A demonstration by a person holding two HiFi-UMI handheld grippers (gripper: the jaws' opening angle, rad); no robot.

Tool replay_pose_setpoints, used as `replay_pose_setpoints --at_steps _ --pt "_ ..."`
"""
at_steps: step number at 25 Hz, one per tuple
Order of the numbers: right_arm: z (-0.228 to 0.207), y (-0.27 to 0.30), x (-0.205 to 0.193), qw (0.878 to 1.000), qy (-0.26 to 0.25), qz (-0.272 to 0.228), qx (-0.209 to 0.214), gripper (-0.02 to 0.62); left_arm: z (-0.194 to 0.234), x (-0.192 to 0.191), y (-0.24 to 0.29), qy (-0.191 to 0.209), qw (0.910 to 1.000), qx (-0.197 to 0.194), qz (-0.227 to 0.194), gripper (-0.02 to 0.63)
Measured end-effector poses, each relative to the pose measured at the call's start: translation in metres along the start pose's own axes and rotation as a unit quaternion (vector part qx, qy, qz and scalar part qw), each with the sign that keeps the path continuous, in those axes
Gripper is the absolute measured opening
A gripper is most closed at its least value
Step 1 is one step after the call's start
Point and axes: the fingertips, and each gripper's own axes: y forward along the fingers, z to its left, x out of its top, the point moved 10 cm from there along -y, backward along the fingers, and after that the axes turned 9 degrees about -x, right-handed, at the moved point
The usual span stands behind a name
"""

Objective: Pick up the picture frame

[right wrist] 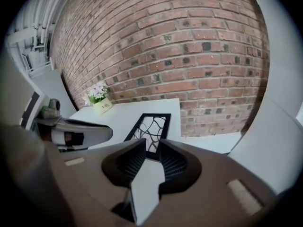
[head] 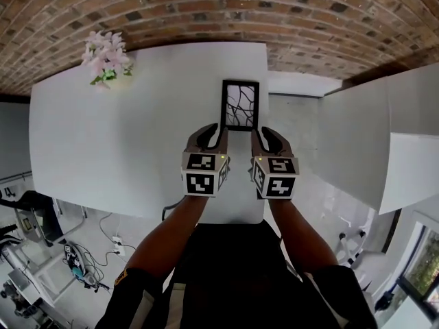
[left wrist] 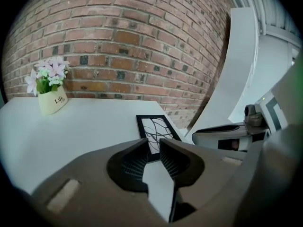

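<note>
A black picture frame (head: 240, 105) holding a white sheet with black branching lines lies flat on the white table (head: 103, 149), close to its right edge. My left gripper (head: 214, 133) and right gripper (head: 266, 134) hover side by side just short of the frame's near end. In the left gripper view, the jaws (left wrist: 153, 144) stand apart with nothing between them, and the frame (left wrist: 156, 134) shows beyond the gap. The right gripper (right wrist: 151, 144) likewise stands open and empty, with the frame (right wrist: 152, 129) just ahead of it.
A cream pot of pink flowers (head: 104, 59) stands at the table's far left corner. A brick wall (head: 274, 12) runs behind the table. White panels (head: 384, 136) stand to the right, past the table's right edge.
</note>
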Motion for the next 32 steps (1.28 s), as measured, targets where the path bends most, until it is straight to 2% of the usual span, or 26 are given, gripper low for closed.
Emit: replay_pose_setpoints --at_steps 11,28,32 --pt "-0.006 0.034 -0.008 0.999 0.014 0.035 0.005 0.109 0.017 -0.007 0.037 -0.017 0.9992 0.008 0.035 0.13" --pt "-0.013 0.056 -0.012 0.997 0.052 0.059 0.023 0.126 0.026 -0.012 0.058 -0.036 0.9981 0.011 0.049 0.132" --pt "-0.014 0.056 -0.011 0.996 0.057 0.062 0.023 0.106 0.022 -0.013 0.061 -0.043 0.9981 0.001 0.045 0.104"
